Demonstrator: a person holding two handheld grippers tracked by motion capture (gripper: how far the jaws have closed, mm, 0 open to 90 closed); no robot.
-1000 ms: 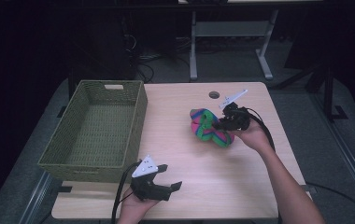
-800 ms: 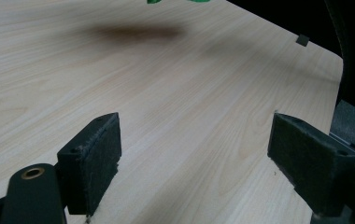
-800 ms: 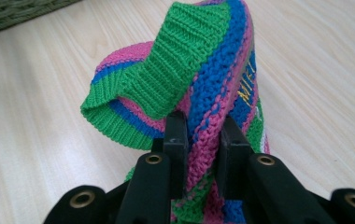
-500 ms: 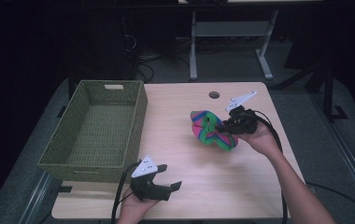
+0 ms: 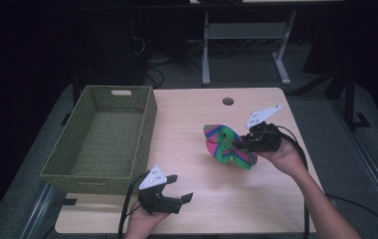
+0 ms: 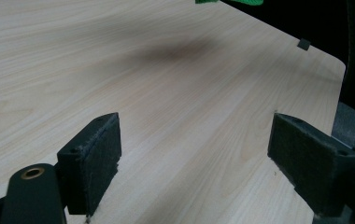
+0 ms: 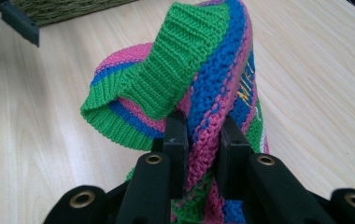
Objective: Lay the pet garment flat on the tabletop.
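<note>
knit hat pinched and coming up off the table

we have the striped knit hat (image 7: 199, 79) clamped between the right gripper (image 7: 202, 140) jaws, one edge drooping just above the wooden table (image 5: 197, 119) right of centre. since a second ago it has lifted a little and drifted right, so the grasp looks secure. the green wicker basket (image 5: 102, 137) sits empty at the left, a likely drop spot. our left gripper (image 6: 194, 154) rests near the front edge, jaws wide apart, holding nothing.
</note>
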